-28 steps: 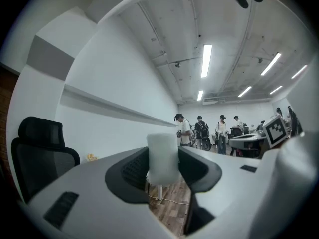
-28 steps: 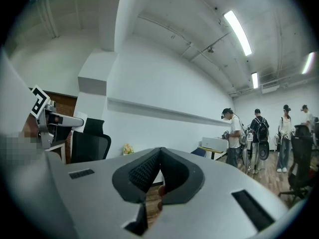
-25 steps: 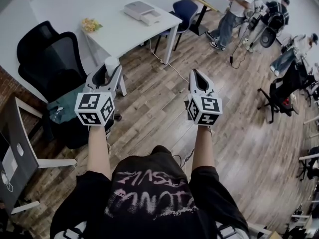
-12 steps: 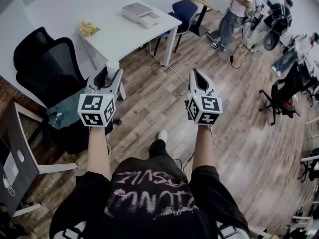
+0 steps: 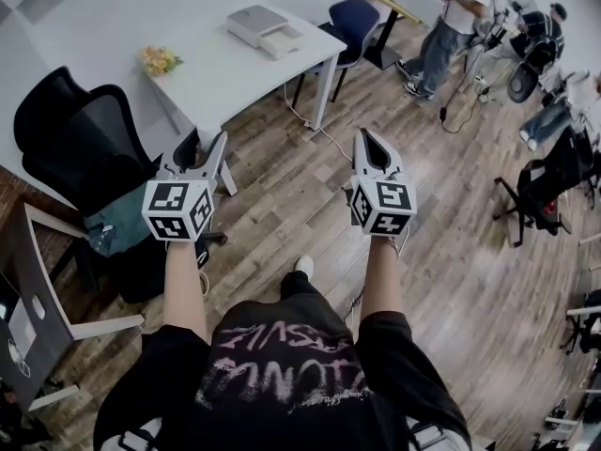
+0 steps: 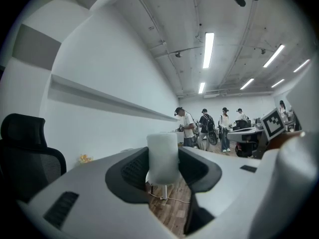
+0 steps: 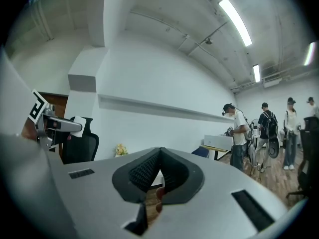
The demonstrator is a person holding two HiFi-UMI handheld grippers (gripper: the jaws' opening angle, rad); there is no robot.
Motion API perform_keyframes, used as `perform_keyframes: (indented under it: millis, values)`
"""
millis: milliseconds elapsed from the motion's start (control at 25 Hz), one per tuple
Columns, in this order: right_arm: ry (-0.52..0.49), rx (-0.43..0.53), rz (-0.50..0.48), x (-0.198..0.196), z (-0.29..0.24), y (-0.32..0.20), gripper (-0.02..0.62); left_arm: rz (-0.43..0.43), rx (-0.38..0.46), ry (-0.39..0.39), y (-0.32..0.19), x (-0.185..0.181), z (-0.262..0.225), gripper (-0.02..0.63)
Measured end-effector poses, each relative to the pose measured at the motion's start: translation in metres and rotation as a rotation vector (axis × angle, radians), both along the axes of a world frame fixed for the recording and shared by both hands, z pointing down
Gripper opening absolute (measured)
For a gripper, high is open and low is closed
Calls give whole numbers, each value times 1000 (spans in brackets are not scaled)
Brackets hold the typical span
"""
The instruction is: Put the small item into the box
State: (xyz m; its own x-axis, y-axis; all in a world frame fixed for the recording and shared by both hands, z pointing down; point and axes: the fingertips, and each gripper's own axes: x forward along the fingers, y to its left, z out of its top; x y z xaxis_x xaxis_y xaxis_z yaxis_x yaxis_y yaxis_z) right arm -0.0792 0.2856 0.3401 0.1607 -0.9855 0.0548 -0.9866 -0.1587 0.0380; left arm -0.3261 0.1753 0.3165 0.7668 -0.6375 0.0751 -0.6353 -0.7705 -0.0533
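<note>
One small white item [image 6: 163,156], clamped upright between the jaws of the left hand-held gripper [image 5: 205,147]. Right hand-held gripper [image 5: 365,139]: clenched on nothing. Box [image 5: 261,28]: on the desk [image 5: 211,69], well ahead of both. Pick-up looks done; approach and drop-in outstanding.

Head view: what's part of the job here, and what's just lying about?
Job: small white item clamped in the left gripper; box on the white table.
Lying about: flowers, black chair, blue chair. The right gripper is shut and empty.
</note>
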Motion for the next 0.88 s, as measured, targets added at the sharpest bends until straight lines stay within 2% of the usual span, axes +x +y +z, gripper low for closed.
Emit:
perform_keyframes:
  millis: [400,600,880]
  values:
    - [-45,-3,-43,68,2,-61,11,-7,-35,-2,-50,70,3,178]
    - [-61,0,-59,103,3,-84,11,-13,-8,-6,-68,108,1,175]
    - [-64,23,-83,141,0,-106,11,-53,-9,19,-89,135,-4,175]
